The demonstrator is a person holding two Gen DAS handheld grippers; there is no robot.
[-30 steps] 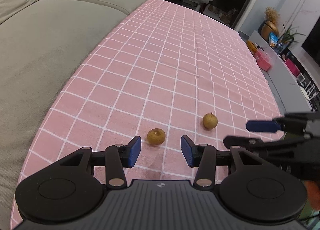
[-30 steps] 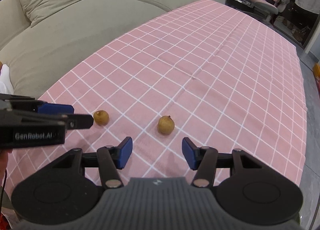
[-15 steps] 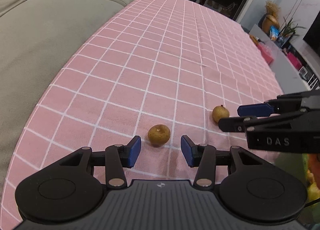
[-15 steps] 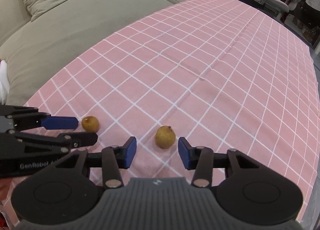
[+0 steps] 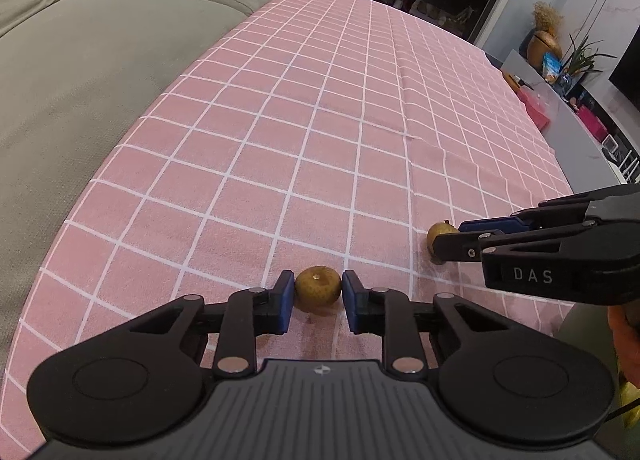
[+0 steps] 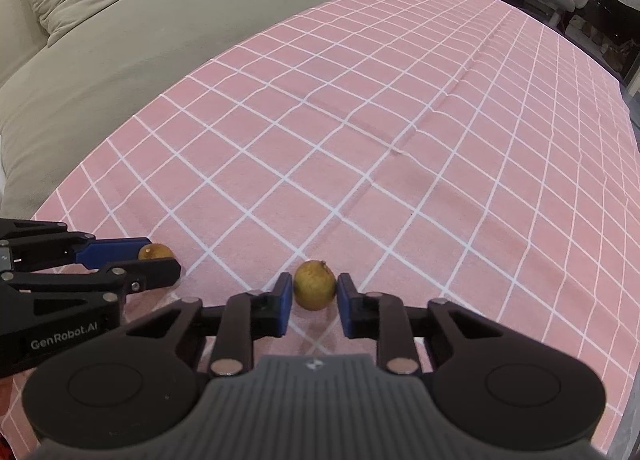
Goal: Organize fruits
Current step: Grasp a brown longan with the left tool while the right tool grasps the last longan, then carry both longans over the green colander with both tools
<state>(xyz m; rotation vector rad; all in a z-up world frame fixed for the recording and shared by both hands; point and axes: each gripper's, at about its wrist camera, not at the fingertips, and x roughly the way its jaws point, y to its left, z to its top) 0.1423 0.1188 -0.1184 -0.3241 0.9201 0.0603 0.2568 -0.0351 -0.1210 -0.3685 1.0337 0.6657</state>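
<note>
Closing in on both fruits at once, low over the pink checked tablecloth. Left gripper has its blue pads either side of the left fruit, a small brown round one, longan-like, stem dimple up. Pads look touching or just off the skin; can't tell if there's real squeeze yet. Fruit sits on the cloth, not lifted.

Right gripper same story: right fruit between its pads, narrow gap showing on each side, so bracketing rather than clamped, I'd say. Fruit also resting on the cloth, little stem nub at the top.

The two fruits lie near each other close to the front edge of the table, which is why the grippers sit side by side, each visible in the other's view.

Fingers come in level with the cloth so the pads meet the widest part of each round fruit; higher up it'd likely squirt out. No bowl or tray visible, so destination unknown. Grey sofa runs along the left.
</note>
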